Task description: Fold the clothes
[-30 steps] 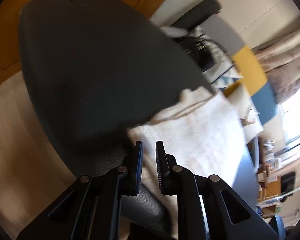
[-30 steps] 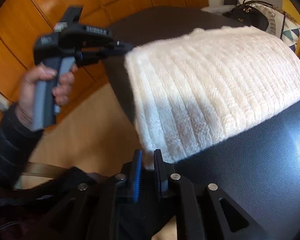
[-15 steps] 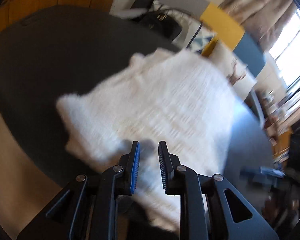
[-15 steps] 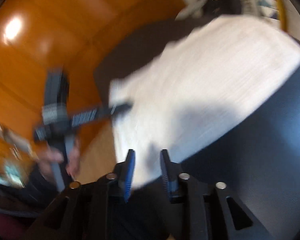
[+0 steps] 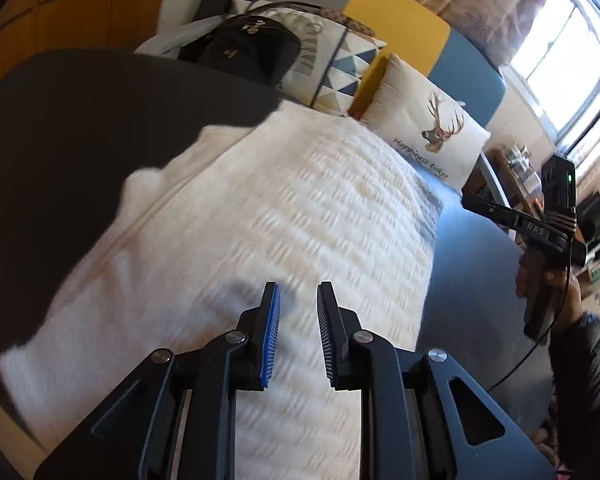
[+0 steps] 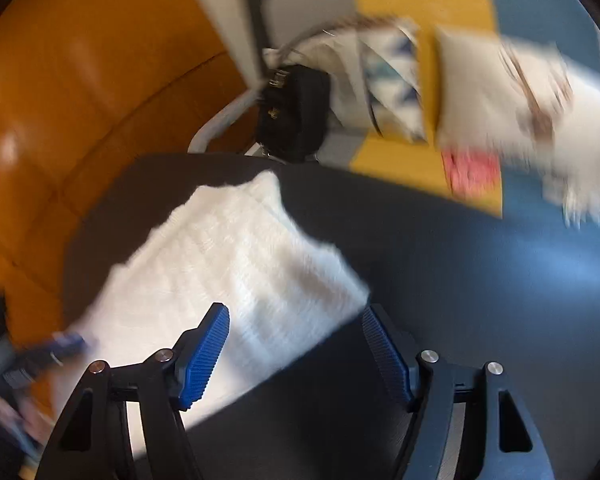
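**White knit lies folded on the dark counter, both claws free of it**

The white ribbed sweater (image 5: 260, 232) lies folded in a thick rectangle on the dark round counter (image 5: 80, 120). In the left wrist view it fills the middle of the picture, its far edge near the counter's rim and one rumpled corner sticking out on the left side.

The left claw (image 5: 298, 300) hangs above the near part of the sweater with only a narrow gap between its blue-padded fingers (image 5: 271, 320). Nothing is caught in that gap; the knit shows behind it.

The right claw (image 6: 296, 324) stands wide and its jaws are opening. The sweater's near corner (image 6: 236, 272) shows between the two blue pads (image 6: 204, 356), but neither pad presses on it. This view is blurred.

In the left wrist view the right claw also appears at the right edge (image 5: 476, 202), held in a person's hand (image 5: 548, 280) with a dark sleeve (image 5: 584, 364) over the bare counter.

Beyond the counter sit a black handbag (image 5: 244, 52), a triangle-patterned cushion (image 5: 352, 68) and a white cushion with a deer head (image 5: 424, 128), with a bright window (image 5: 572, 40) at the upper right.
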`<act>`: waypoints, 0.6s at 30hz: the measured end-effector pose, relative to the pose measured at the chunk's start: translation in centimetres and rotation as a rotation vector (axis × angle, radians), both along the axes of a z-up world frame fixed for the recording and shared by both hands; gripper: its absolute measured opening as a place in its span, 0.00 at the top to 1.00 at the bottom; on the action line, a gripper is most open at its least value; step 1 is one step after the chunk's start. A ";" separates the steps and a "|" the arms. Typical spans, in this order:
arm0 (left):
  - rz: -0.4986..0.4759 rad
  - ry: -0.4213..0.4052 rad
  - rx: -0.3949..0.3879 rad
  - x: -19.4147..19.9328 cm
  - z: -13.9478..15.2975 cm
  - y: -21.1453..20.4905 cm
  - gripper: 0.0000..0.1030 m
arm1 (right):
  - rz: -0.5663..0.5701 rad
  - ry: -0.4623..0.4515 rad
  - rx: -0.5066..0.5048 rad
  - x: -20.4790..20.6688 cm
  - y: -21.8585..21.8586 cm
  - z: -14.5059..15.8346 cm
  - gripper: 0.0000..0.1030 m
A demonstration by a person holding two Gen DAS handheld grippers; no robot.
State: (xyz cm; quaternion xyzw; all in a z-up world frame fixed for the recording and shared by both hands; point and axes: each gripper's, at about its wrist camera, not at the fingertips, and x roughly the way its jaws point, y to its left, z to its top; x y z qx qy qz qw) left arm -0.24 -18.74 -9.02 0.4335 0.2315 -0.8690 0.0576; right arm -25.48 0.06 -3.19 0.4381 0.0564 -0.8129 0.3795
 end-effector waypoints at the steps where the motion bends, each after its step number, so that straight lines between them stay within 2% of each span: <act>1: -0.009 -0.007 -0.002 -0.6 -0.1 0.1 0.80 | 0.040 0.010 0.021 0.0 -0.1 0.0 0.37; 3: -0.023 -0.025 -0.011 -1.6 -0.2 0.3 0.79 | 0.117 0.017 0.057 0.2 -0.2 -0.1 0.37; 6: -0.044 -0.047 -0.040 -3.0 -0.7 0.6 0.79 | 0.195 -0.045 0.117 -2.0 -0.6 -2.0 0.38; 7: -0.049 -0.059 -0.043 -3.3 -0.8 0.7 0.79 | 0.199 -0.045 0.168 -2.3 -1.0 -2.8 0.57; 8: -0.055 -0.066 -0.041 -3.7 -1.0 0.8 0.79 | 0.199 -0.042 0.224 -2.6 -1.5 -3.5 0.94; 11: -0.072 -0.062 -0.045 -4.7 -0.9 0.7 0.79 | 0.270 -0.021 0.285 -1.7 -2.4 -4.0 0.96; 14: -0.079 -0.039 -0.044 -6.1 -0.5 0.0 0.75 | 0.298 -0.018 0.268 -0.9 -1.5 -3.3 0.96; 16: -0.081 -0.026 -0.031 -7.4 -0.3 -0.5 0.75 | 0.249 -0.018 0.308 -1.7 -1.1 -4.3 0.96; 18: -0.077 -0.018 -0.042 -9.2 -0.3 -0.9 0.74 | 0.215 -0.060 0.296 -2.5 -0.7 -5.2 0.96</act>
